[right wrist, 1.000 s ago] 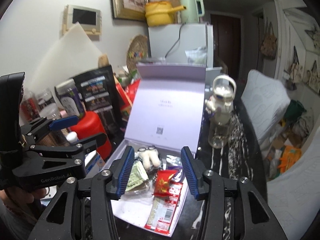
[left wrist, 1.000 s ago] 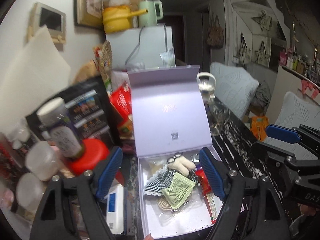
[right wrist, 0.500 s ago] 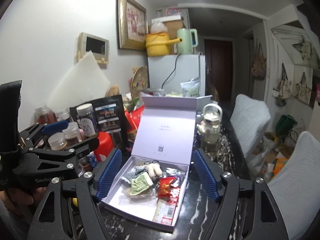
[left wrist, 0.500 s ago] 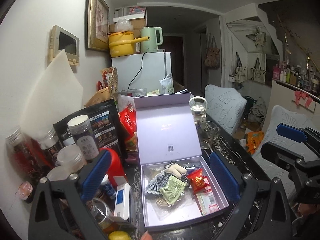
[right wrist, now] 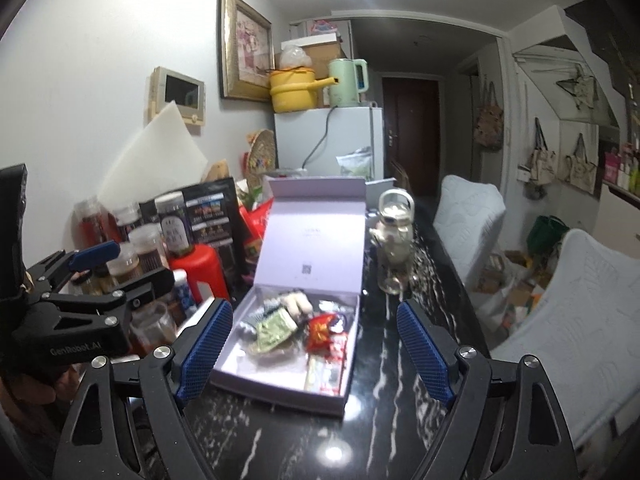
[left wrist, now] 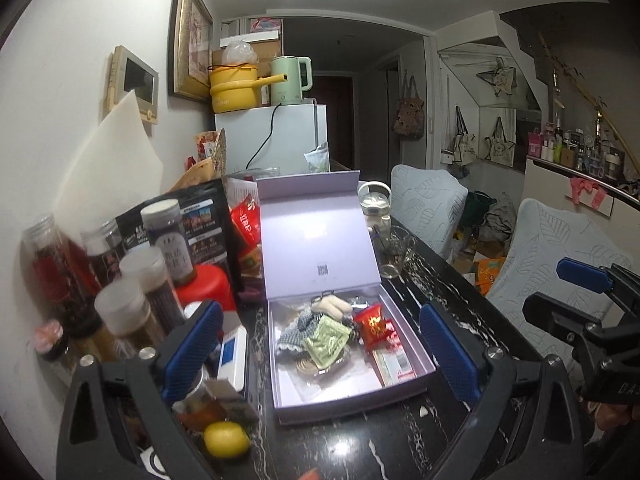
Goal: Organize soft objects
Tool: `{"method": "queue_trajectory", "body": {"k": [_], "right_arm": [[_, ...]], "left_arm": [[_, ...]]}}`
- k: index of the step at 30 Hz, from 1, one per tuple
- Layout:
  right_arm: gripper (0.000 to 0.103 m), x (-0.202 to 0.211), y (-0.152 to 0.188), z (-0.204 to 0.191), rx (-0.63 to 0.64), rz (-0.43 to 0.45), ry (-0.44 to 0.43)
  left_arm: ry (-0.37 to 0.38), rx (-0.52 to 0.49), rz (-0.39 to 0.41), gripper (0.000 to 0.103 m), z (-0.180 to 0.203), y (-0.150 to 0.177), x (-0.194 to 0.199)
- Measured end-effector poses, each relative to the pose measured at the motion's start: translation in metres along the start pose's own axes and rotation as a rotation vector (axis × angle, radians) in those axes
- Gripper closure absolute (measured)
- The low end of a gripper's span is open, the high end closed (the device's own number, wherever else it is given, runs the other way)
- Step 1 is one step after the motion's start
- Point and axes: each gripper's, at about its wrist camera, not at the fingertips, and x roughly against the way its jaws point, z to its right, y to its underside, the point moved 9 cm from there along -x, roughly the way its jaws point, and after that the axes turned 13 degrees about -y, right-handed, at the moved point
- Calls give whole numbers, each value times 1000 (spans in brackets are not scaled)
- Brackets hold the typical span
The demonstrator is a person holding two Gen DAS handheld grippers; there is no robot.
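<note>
An open lilac box [left wrist: 416, 344] sits on the black marbled table [left wrist: 436, 280], its lid [left wrist: 316, 240] standing upright. In it lie a small plush doll [left wrist: 334, 305], a checked cloth [left wrist: 292, 332], a green sachet [left wrist: 326, 342], a red snack packet [left wrist: 374, 322] and a long red-and-white packet [left wrist: 394, 362]. My left gripper [left wrist: 320, 309] hangs open in front of the box, short of it, holding nothing. My right gripper [right wrist: 314, 306] faces the same box [right wrist: 280, 390] from the right. Its jaws are opening, with nothing held between them.
Jars and bottles [left wrist: 132, 308], a red container [left wrist: 208, 284], a white-and-blue pack [left wrist: 232, 354] and a lemon [left wrist: 226, 438] crowd the table left of the box. A glass kettle [left wrist: 374, 208] and cup [left wrist: 394, 256] stand behind it on the right. Covered chairs [left wrist: 552, 264] line the right side.
Both grippers have drawn back from the box and spread their jaws wider. The box now looks smaller and farther off; its contents lie as before.
</note>
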Motion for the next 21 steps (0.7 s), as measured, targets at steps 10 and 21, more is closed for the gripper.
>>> {"method": "queue_trajectory", "body": {"k": [10, 21], "right_arm": [[18, 11, 55, 1, -60, -50, 50], [18, 15, 97, 18, -82, -102, 102]], "left_arm": [[40, -27, -61, 3, 12, 47, 5], [73, -17, -122, 3, 30, 88, 1]]}}
